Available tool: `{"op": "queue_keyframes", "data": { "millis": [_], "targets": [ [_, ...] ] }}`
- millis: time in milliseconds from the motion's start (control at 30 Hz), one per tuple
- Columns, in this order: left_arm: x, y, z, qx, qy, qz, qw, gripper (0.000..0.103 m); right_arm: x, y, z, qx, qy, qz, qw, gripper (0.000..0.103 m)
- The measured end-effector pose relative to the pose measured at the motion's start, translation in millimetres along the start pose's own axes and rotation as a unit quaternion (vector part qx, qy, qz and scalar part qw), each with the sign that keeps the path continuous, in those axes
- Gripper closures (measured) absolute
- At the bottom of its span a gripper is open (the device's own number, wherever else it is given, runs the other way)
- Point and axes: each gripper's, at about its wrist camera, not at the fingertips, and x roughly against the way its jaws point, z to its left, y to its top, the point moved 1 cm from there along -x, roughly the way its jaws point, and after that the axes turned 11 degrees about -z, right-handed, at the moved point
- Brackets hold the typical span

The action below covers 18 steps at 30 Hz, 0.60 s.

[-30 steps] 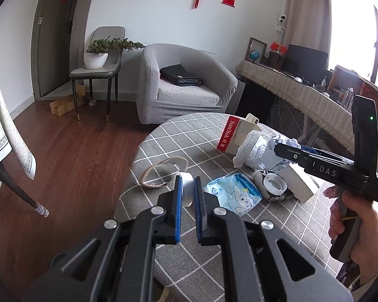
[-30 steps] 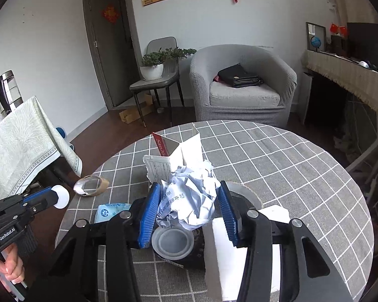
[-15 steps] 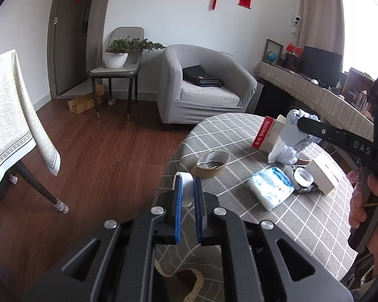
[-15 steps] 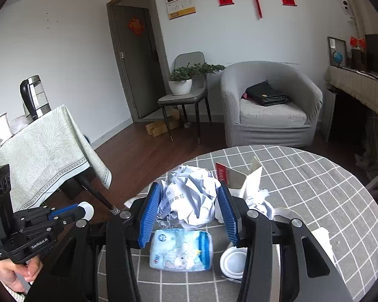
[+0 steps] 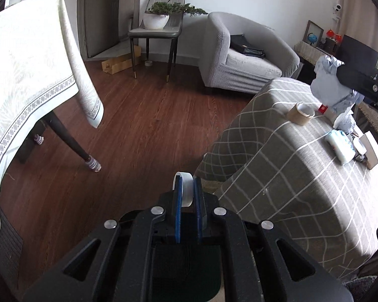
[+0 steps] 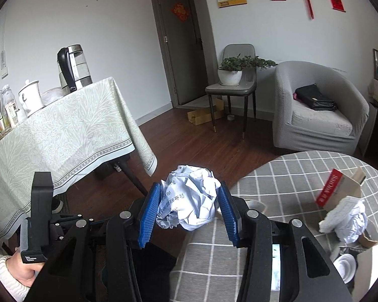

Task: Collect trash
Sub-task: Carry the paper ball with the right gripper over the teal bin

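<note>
Pinching a small white roll (image 5: 186, 188), the left gripper (image 5: 187, 193) hangs beyond the table edge (image 5: 214, 161), while the right gripper (image 6: 189, 209) clamps crumpled paper (image 6: 189, 198) beside it

White tape roll (image 5: 186, 188) pinched on edge between the blue pads, out over the wood floor, off the table's rim. Crumpled ball of printed paper (image 6: 189, 198), pale blue-white, squeezed between the other pair of pads, up in the air at the table's edge. On the checked cloth: brown tape roll (image 5: 301, 112) flat at two o'clock, wet-wipe pack (image 5: 340, 146) at three, red-and-white carton (image 6: 340, 188) open, with more crumpled paper (image 6: 345, 216) just beside it.
</note>
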Motion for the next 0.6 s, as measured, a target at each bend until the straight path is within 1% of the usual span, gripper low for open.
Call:
{"op": "queue_keyframes", "data": {
  "millis": [167,367,467,567,600],
  "targets": [
    [-16,-24,33,0.016,0.022,0.055,0.9981,0.093,-31,-11,35,0.011,0.026,0.031,0.999,0.056],
    [-29,-51,70,0.045,0.038,0.122,0.9908,0.093,-67,-30,73,0.027,0.050,0.069,0.996,0.056],
    [-32,-62,85,0.059,0.039,0.142,0.9873,0.092,-80,-38,85,0.029,0.057,0.085,0.994,0.056],
    [-31,-70,95,0.062,0.047,0.148,0.9859,0.087,-93,-47,94,0.031,0.063,0.100,0.993,0.056],
    [-30,-71,98,0.064,0.048,0.149,0.9856,0.084,-96,-50,97,0.031,0.064,0.105,0.992,0.056]
  ]
}}
